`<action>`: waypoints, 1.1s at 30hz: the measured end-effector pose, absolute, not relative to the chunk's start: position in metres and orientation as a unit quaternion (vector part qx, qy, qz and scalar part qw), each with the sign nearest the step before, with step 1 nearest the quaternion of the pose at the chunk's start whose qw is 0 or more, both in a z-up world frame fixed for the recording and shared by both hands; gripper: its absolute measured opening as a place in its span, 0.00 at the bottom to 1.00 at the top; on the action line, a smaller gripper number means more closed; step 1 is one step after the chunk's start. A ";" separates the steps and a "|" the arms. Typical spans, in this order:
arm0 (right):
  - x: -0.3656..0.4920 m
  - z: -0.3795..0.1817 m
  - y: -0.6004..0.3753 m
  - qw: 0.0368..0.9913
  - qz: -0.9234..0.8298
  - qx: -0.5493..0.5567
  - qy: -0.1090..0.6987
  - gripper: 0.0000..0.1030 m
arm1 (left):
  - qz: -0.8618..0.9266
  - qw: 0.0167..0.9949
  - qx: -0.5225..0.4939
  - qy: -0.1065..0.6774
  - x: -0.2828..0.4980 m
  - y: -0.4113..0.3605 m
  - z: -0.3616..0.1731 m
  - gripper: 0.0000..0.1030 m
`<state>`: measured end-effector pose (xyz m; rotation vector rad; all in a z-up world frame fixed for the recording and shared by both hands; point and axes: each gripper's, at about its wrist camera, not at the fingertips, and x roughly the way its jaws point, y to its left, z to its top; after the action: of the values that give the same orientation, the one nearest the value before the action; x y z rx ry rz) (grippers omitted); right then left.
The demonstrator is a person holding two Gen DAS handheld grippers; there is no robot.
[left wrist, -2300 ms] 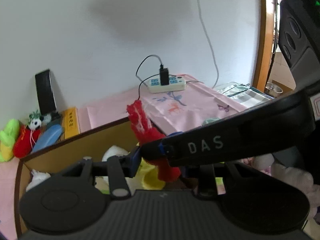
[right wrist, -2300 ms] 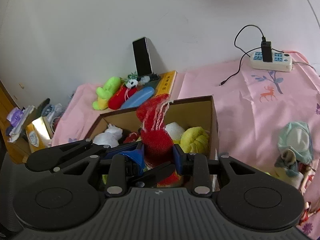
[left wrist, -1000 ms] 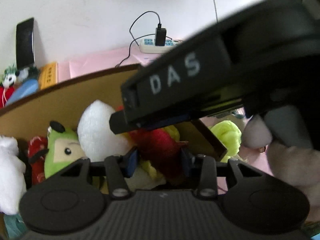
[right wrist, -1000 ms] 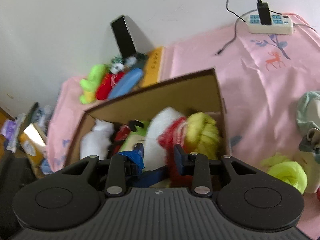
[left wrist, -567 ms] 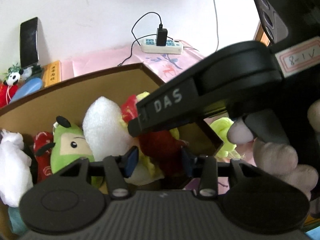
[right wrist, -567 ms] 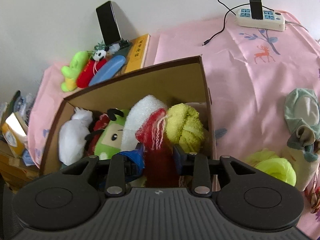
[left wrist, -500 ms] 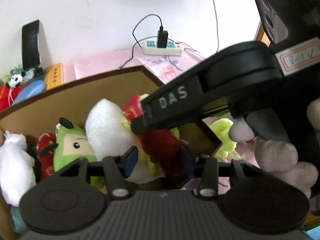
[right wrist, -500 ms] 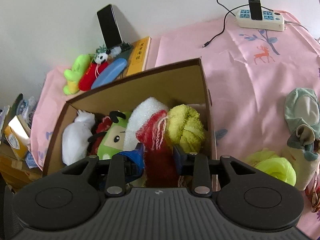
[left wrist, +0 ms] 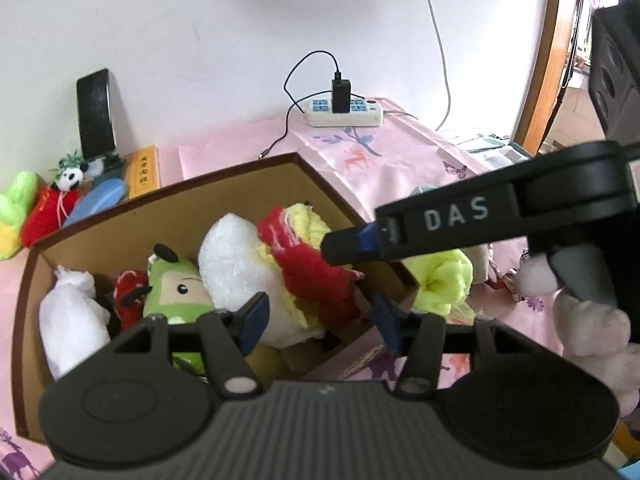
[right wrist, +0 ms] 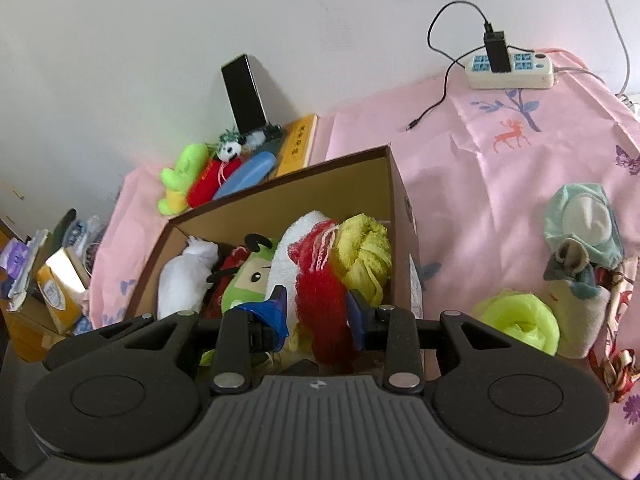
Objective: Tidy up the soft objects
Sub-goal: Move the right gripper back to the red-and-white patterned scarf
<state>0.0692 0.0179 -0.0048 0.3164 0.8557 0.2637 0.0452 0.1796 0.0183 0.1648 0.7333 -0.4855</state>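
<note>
The left gripper (left wrist: 318, 318) is opening, pads clear of the red fuzzy cloth (left wrist: 316, 276) between them. The right gripper (right wrist: 314, 310) clasps that cloth (right wrist: 322, 300) – its black finger crosses the left view's centre-right. The cloth is shaggy, white-trimmed, draped inside the cardboard box (right wrist: 320, 184) among plush toys.

A: Plain matt cardboard on the box (right wrist: 312, 196), brown-edged. Inside it, a fuzzy red knit piece (right wrist: 320, 292), a looped yellow yarn bundle (right wrist: 364, 256) and white terry plush (left wrist: 236, 264).

B: And the tabletop cover (right wrist: 480, 184) is thin pink printed cloth, creased and faintly shiny. The left tool (left wrist: 316, 322) is matt black ribbed plastic with blue pads (left wrist: 254, 316); the right tool (right wrist: 316, 314) likewise. Glossy phone (right wrist: 244, 92) at the back; smooth plastic power strip (right wrist: 512, 72).
</note>
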 end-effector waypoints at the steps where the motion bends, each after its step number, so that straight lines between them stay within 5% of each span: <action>1: 0.066 -0.004 0.015 0.891 0.127 0.152 0.409 0.15 | -0.232 0.903 0.082 0.353 0.042 0.178 0.020 0.54; 18: 0.014 -0.011 -0.066 0.917 0.074 0.160 0.359 0.13 | -0.241 0.900 0.118 0.344 0.008 0.108 0.022 0.54; 33: -0.016 -0.048 -0.155 0.897 0.011 0.180 0.404 0.13 | -0.269 0.869 0.138 0.392 -0.001 0.026 -0.012 0.54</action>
<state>-0.0162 -0.1551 -0.0479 0.3738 0.8380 0.0232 -0.0010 0.0262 -0.0121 0.2880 0.8209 -0.5622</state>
